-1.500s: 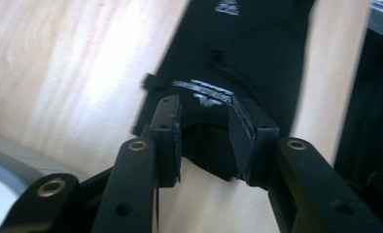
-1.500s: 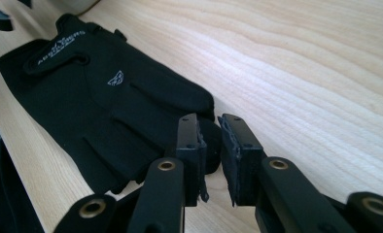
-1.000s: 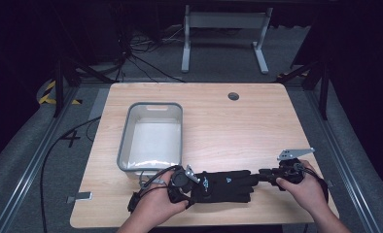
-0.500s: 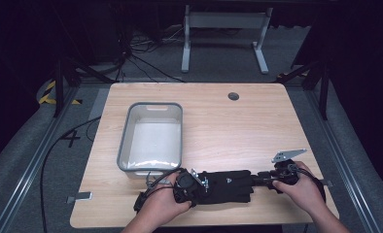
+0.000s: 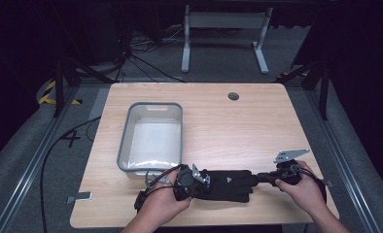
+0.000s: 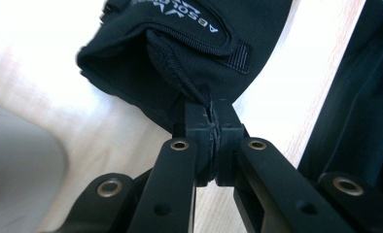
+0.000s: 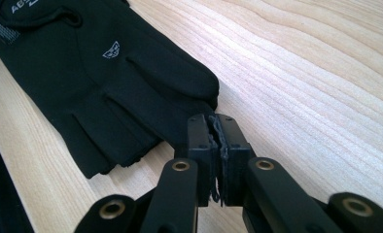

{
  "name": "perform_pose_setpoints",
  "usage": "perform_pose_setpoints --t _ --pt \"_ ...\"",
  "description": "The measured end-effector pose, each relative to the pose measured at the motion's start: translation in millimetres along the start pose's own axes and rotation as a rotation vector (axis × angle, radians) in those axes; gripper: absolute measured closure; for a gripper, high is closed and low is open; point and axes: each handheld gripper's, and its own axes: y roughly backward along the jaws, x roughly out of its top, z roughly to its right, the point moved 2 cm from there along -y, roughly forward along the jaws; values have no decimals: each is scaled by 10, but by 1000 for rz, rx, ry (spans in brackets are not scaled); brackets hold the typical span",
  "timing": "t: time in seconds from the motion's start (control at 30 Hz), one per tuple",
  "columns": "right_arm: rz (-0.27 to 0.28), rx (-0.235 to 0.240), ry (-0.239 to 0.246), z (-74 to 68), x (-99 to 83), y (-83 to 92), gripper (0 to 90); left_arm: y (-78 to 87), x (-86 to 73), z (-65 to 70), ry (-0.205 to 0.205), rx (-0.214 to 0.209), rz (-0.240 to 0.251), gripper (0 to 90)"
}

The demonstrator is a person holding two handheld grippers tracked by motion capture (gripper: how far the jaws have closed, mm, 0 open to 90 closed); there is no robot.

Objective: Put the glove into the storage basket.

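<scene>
The black glove point(image 5: 228, 183) lies flat on the worktop point(image 5: 238, 126) between my grippers: left gripper point(image 6: 213, 127) jaws have just clamped its cuff, right gripper point(image 7: 215, 141) jaws a fingertip.

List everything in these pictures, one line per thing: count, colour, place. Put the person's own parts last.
glove: one, black with small pale print, flat near the table's front edge, stretched between the two grippers.
bin: one, grey, empty, on the table's left half, behind the glove.
table: one, light wood, with a round hole near its far edge.
stand: one, grey metal, on the floor beyond the table.
left gripper: one, black, jaws just closed on the glove's cuff edge.
right gripper: one, black, jaws just closed on a glove fingertip.
hands: two, holding the grippers at the front edge.
</scene>
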Motion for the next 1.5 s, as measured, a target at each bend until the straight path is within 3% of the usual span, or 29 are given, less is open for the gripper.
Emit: perform_pose_setpoints --t 0.23,0.4,0.63,0.67,0.77,0.87,0.97,1.13,1.37,1.5 --pt "22 7 -8 -20 17 78 867 108 36 -26 -12 43 53 885" --pt "45 5 -15 -26 30 125 867 98 37 -79 -6 64 66 885" --pt "26 17 -27 -3 5 88 863 -66 -22 -126 34 0 -14 876" --pt "23 15 -29 3 0 73 858 -89 -32 -138 40 -9 -45 844" --pt "1 12 -35 16 -20 20 775 -104 -55 -139 50 11 -61 703" --pt "19 8 -40 30 -20 26 764 -35 -38 -115 51 18 -33 640" --pt "43 -16 -33 50 0 76 763 57 13 -104 43 9 26 621" --pt "75 -33 -35 68 14 148 768 112 127 -113 24 33 82 597" --pt "96 -35 -44 95 16 194 751 63 369 -122 -27 9 130 562" --pt "105 -30 -57 102 -4 233 727 -16 477 -111 -20 -27 142 538"
